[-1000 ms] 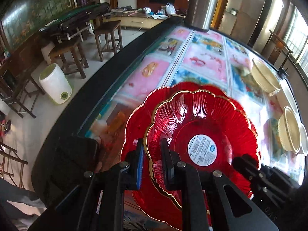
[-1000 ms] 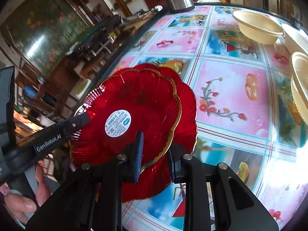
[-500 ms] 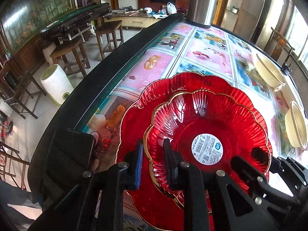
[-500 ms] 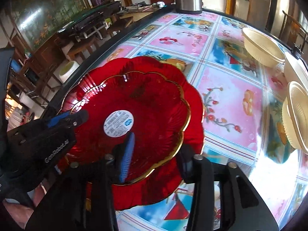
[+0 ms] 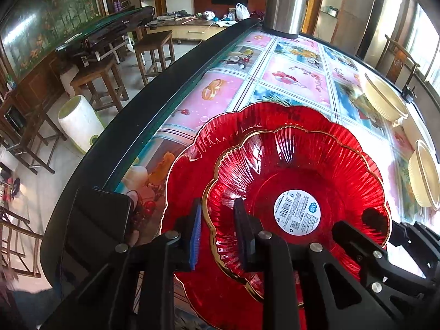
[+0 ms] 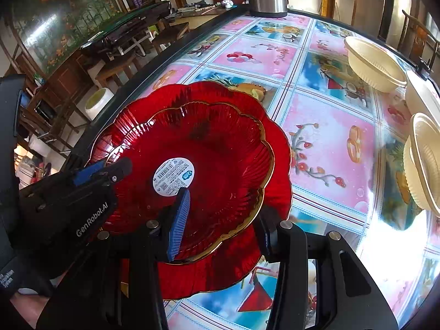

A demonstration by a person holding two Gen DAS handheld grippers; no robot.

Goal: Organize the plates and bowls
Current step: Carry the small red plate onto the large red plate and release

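A smaller red scalloped plate with a gold rim and a white label [image 5: 297,181] [image 6: 209,159] lies on a larger red plate [image 5: 189,165] [image 6: 277,148] on the table. My left gripper [image 5: 217,220] straddles the small plate's left rim, its jaws a little apart. It shows in the right wrist view [image 6: 110,170] at that rim. My right gripper [image 6: 222,220] is open wide around the small plate's near rim, not touching it. It shows in the left wrist view [image 5: 365,225]. Cream bowls [image 6: 374,63] [image 5: 385,99] stand at the right.
The glass table [image 6: 324,126] has a picture cloth and a dark curved edge [image 5: 154,115]. A steel cylinder [image 5: 286,2] stands at the far end. More cream bowls [image 6: 423,162] [image 5: 426,176] sit at the right edge. Stools and a white bin [image 5: 79,123] are on the floor.
My right gripper has opened, letting go of the small plate's rim. The small plate has settled onto the larger plate. My left gripper's jaws have spread slightly.
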